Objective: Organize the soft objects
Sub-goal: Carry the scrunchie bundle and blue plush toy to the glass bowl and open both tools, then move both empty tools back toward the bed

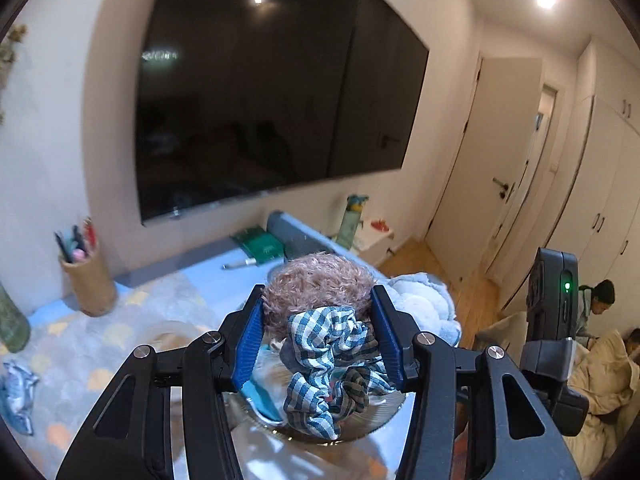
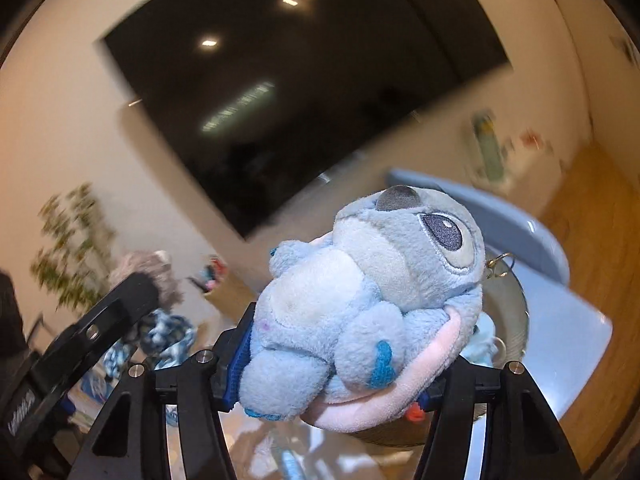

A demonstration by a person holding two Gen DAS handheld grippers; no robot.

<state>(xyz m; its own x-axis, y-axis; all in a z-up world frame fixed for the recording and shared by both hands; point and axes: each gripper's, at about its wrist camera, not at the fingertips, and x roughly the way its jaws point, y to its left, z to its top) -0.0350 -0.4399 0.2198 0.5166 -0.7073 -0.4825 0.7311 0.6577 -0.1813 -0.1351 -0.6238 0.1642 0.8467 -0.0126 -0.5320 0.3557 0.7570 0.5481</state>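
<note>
Wall TV [image 1: 272, 92] behind bench [image 1: 168, 304]. Left tool [image 1: 318, 332] clamps brown plush [image 1: 320, 284] with checked scrunchie [image 1: 336, 364]. Right tool [image 2: 340, 356] grips blue plush [image 2: 360, 304], long axis head upper-right; metal bowl [image 2: 508, 320] behind it.

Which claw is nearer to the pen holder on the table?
Left. The left claw, gripping a checked scrunchie and a brown fuzzy one, sits closer to the pen holder. The right claw, holding the blue plush toy, is on the far side.
</note>
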